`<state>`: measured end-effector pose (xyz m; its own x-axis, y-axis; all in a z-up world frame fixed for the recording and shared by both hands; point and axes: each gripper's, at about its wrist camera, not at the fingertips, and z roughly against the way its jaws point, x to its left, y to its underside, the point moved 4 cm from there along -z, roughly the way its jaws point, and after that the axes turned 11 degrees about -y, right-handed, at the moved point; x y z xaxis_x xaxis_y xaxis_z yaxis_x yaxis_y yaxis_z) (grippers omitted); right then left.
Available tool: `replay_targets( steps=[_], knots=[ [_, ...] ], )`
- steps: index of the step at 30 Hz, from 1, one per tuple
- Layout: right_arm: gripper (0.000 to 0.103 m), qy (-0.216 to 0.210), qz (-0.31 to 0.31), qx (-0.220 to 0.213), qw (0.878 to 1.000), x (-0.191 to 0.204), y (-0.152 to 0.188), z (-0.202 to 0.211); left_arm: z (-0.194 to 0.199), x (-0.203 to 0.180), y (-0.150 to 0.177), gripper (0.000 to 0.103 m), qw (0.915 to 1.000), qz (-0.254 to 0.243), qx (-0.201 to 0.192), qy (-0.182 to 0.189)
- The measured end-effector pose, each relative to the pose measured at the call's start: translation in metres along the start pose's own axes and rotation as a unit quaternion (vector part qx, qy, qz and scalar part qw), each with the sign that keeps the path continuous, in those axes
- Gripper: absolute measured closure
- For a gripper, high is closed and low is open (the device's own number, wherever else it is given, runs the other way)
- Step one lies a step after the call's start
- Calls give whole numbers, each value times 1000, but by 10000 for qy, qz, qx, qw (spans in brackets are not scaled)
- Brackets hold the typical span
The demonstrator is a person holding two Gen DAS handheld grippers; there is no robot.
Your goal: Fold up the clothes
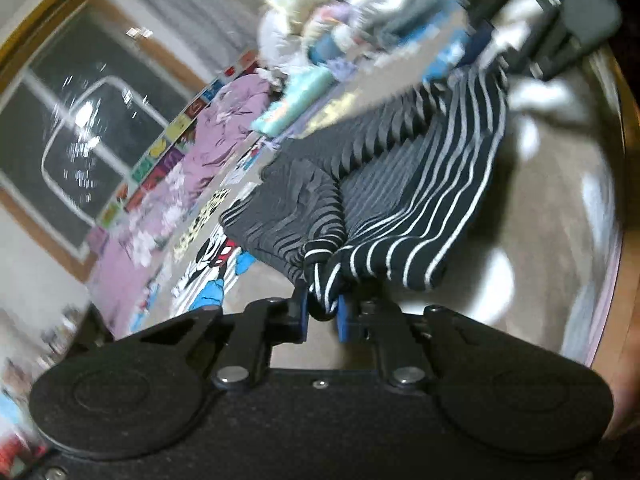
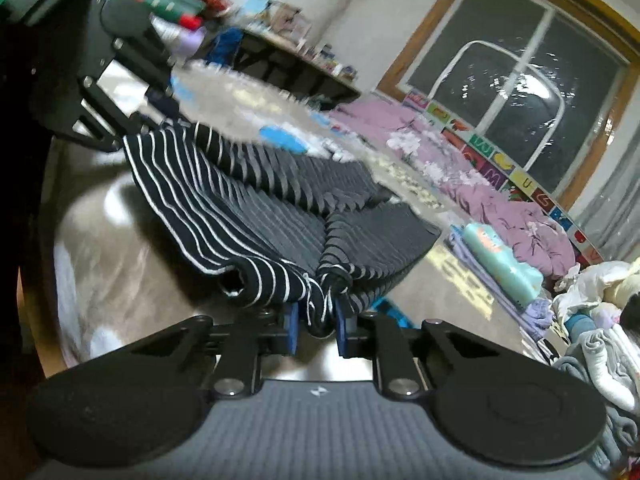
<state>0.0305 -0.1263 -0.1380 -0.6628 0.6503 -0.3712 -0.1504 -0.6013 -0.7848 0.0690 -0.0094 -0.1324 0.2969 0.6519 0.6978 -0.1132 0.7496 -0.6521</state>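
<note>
Tongs, left: pressed onto a bunched corner of the striped garment, blue pads on either side of the fabric. Tongs, right: likewise pinching a gathered corner of the garment between blue pads. Garment: black with thin white stripes, stretched between both tongs and sagging in the middle, folded along its length, held above the floor. Beyond the garment: a purple blanket lies crumpled on the floor under the window. A teal bundle lies beside the blanket. A heap of pale clothes sits near the bundle. Much of both views is motion-blurred.
</note>
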Motion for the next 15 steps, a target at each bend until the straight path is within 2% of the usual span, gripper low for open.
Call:
replay_targets(
  steps=[4,7,13,15],
  knots=[
    [84,-63,-315,-117,9994,-22,-16,7,-7,34,-16,90,9967,777,38,214],
    [84,-140,-530,-208,9983,-46,-30,10,-21,59,-27,90,9899,1349,109,415],
    [84,-424,-1194,-393,9912,-111,-50,-7,-63,100,-43,93,9688,2285,320,905],
    [84,-611,-1507,-401,9859,-130,-55,-17,-80,112,-43,93,9575,2630,484,1083]
  ],
)
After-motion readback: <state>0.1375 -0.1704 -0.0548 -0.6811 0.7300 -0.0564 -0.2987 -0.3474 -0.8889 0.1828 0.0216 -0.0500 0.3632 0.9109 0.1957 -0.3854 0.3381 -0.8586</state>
